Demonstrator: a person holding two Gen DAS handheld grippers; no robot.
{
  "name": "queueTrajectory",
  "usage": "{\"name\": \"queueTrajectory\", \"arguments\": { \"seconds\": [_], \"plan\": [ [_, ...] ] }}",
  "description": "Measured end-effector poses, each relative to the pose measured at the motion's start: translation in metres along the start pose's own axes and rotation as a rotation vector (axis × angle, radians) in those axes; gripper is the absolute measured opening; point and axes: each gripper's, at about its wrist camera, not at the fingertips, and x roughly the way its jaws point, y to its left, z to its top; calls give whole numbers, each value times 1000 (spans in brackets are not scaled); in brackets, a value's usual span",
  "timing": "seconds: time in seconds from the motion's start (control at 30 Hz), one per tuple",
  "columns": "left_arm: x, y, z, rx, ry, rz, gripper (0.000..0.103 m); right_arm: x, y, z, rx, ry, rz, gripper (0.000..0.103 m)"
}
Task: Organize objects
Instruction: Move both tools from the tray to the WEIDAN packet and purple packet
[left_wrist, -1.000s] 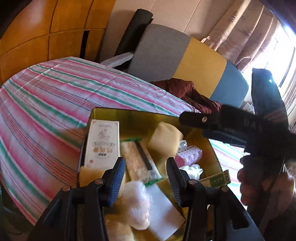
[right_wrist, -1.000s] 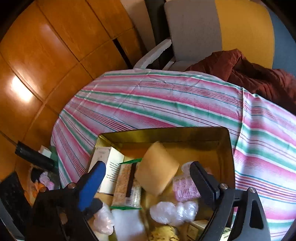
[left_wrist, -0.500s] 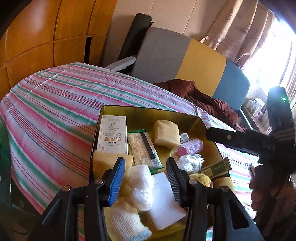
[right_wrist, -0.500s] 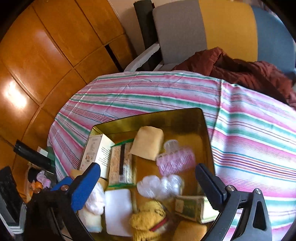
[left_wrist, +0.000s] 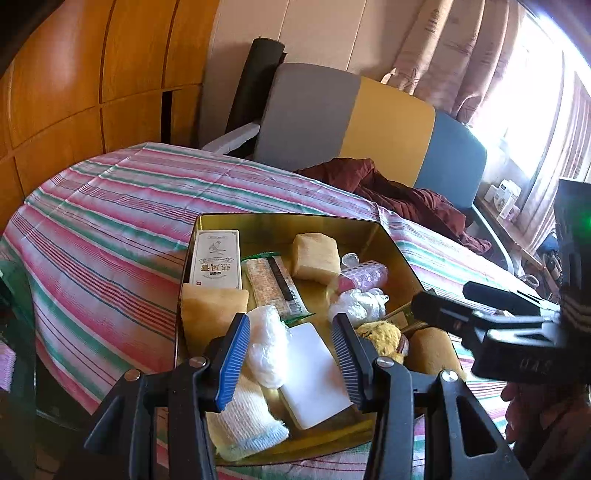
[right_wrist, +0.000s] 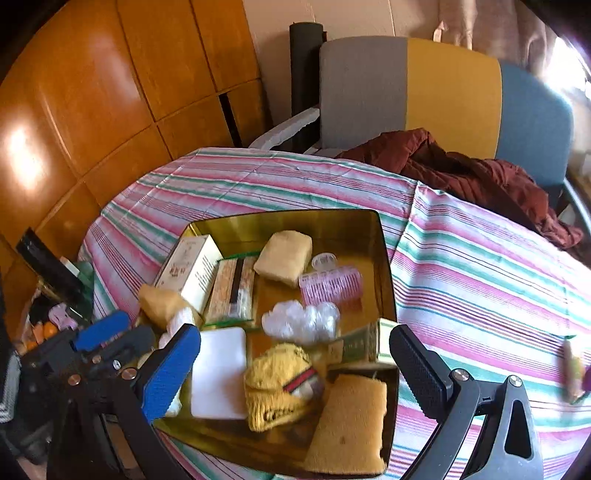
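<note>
Wood-panelled wall, curtains by a bright window, and a grey, yellow and blue sofa (right_wrist: 443, 92) with a maroon garment (right_wrist: 480, 177) behind the round counter (left_wrist: 110, 229) in its striped cloth. On it sits the gold tin tray (right_wrist: 384, 258), crowded: a white box (left_wrist: 218, 258) at the tray's far left corner, a snack bar (left_wrist: 275, 282) beside it, a tan sponge (right_wrist: 284, 256) further back, a pink hair roller (right_wrist: 330, 286) by the right wall, a white block (right_wrist: 219, 373) and a yellow knit piece (right_wrist: 280, 384) near the front. The left hand-held gripper (left_wrist: 291, 360) hovers narrow and empty over the tray's near edge; the right hand-held gripper (right_wrist: 295, 376) is spread wide, empty too. Since a second ago both have pulled back from the tray, the right one widened, and the sponge now lies flat.
</note>
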Motion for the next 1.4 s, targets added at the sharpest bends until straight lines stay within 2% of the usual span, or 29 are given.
{"name": "queueTrajectory", "arguments": {
  "seconds": [0.3, 0.9, 1.13, 1.4],
  "plan": [
    [-20, -11, -6, 68, -52, 41, 47, -16, -6, -22, 17, -39, -56, 103],
    [-27, -41, -17, 155, -41, -3, 47, -40, -13, -45, 4, -81, -125, 103],
    [-25, -56, -19, 203, -26, -23, 47, -47, -33, -50, 44, -82, -144, 103],
    [-24, -72, -21, 251, -12, -41, 47, -55, -77, -62, 119, -64, -202, 103]
  ]
}}
